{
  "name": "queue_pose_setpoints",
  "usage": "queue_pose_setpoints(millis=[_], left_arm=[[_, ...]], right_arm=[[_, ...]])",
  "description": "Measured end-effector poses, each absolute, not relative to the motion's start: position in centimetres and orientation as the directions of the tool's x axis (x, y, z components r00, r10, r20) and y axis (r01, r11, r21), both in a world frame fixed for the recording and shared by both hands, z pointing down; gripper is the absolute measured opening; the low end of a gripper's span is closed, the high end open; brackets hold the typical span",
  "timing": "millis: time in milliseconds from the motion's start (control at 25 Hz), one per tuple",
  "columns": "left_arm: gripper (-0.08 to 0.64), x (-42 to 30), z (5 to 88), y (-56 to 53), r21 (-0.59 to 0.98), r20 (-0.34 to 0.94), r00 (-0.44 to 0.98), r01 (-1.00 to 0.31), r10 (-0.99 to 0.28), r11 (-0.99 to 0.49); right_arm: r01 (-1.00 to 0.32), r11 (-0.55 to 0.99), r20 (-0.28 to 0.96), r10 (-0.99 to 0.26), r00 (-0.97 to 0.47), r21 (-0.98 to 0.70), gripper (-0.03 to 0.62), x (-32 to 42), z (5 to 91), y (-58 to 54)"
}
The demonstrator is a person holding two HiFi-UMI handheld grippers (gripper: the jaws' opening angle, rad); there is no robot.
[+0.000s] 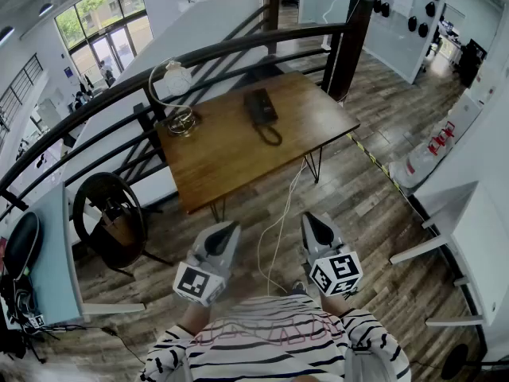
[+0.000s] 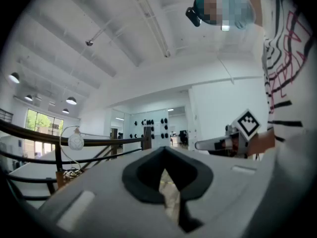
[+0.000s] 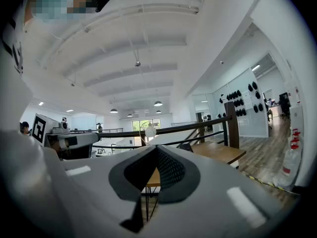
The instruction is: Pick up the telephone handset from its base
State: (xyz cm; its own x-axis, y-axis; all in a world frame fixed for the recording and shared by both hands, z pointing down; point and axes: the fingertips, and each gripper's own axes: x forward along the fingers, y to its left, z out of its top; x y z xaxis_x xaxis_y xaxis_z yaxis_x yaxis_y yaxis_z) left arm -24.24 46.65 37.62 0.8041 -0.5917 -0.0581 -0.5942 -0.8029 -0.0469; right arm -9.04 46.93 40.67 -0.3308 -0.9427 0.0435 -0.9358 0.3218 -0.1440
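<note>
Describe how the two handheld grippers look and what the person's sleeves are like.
Both the left gripper and right gripper have pale grey shells tapering to dark-padded jaws. Each carries a white cube with black square markers. The sleeves are white with black stripes.

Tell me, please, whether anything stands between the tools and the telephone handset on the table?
Nothing visible does. The left tool and right tool hang shut over the floor, short of the table; the handset lies behind bare tabletop. A white cable runs along the floor below them, and the lamp stands well left.
</note>
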Motion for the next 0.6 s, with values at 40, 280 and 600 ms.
queue_pose_setpoints(millis=[40, 280, 600], left_arm=[[0.003, -24.1, 37.7, 46.6, -0.044, -0.057, 0.804, -0.594, -0.592, -0.803], [0.003, -23.7, 38.6, 46.1, -0.033, -0.040, 0.809, -0.587, -0.586, -0.809], [0.003, -22.5, 40.0, 44.8, -0.013, -0.020, 0.826, -0.564, -0.564, -0.826]], right_arm=[[-0.935, 0.324, 0.046, -0.942, -0.333, -0.143, -0.002, -9.0, 40.7, 46.9], [-0.929, 0.344, 0.050, -0.934, -0.353, -0.140, 0.000, -9.2, 40.8, 46.5], [-0.936, 0.324, 0.061, -0.941, -0.334, -0.135, 0.000, -8.0, 41.7, 45.5]])
